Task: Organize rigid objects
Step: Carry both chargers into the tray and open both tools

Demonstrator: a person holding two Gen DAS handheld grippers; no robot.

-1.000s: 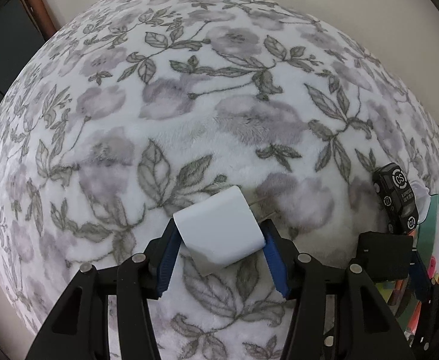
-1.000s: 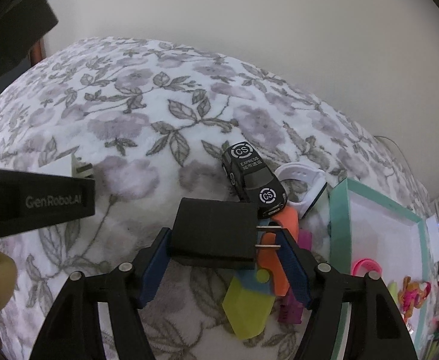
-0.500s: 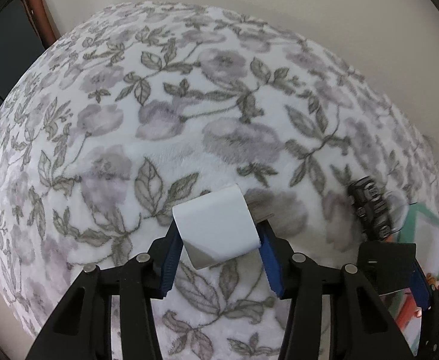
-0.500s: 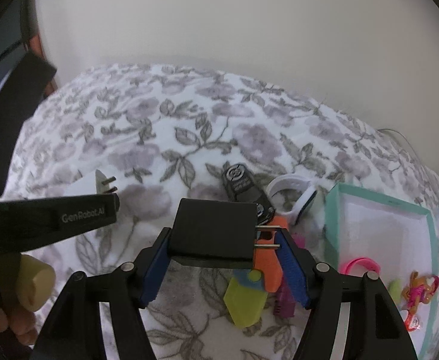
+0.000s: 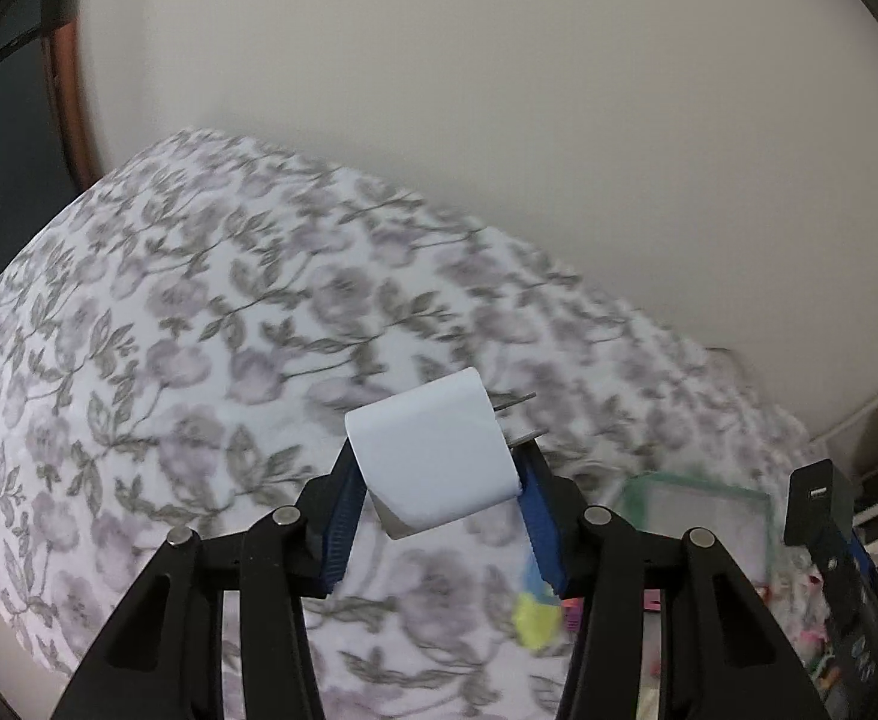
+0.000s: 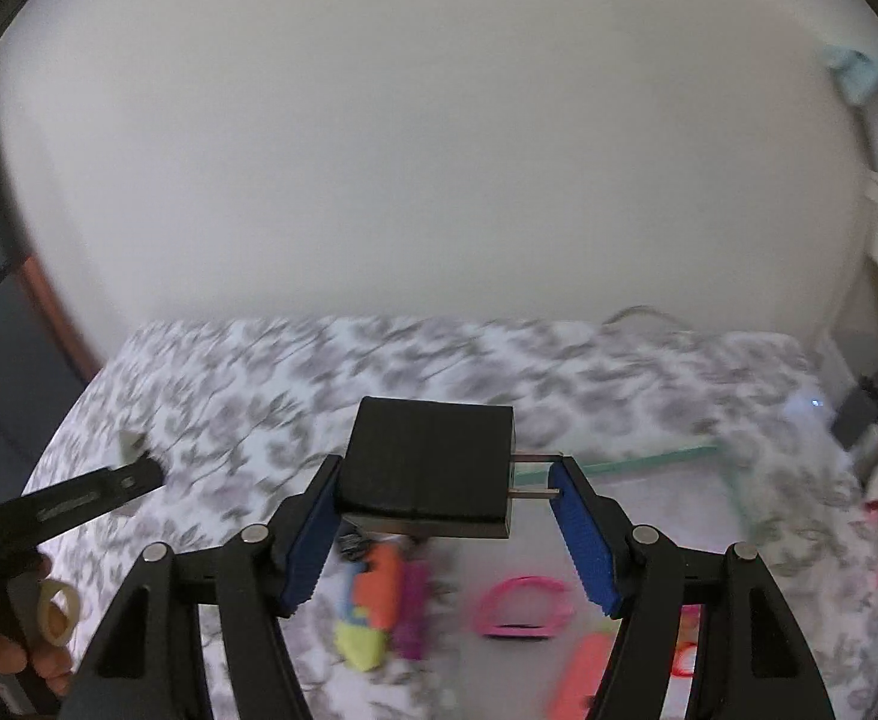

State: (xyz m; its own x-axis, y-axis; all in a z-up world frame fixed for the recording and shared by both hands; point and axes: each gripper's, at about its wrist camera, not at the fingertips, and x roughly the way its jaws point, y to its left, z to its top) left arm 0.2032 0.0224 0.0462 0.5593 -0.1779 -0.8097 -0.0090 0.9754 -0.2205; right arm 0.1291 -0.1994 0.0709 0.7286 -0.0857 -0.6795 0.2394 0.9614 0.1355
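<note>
Between the left tool's (image 5: 439, 483) pads sits a glossy white plug adapter (image 5: 433, 456); the right tool (image 6: 448, 495) clamps a matte black adapter (image 6: 430, 465), centre frame, above a green-rimmed tray (image 6: 649, 457) holding a pink ring (image 6: 523, 606).

White plug (image 5: 433, 450): sitting clamped between blue pads, prongs pointing right.
Black plug (image 6: 430, 468): hanging gripped likewise, prongs pointing right.

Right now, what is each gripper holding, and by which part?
The left gripper holds a white plug adapter by its two side faces. The right gripper holds a black plug adapter, one side on its body, the other at the prongs.
</note>
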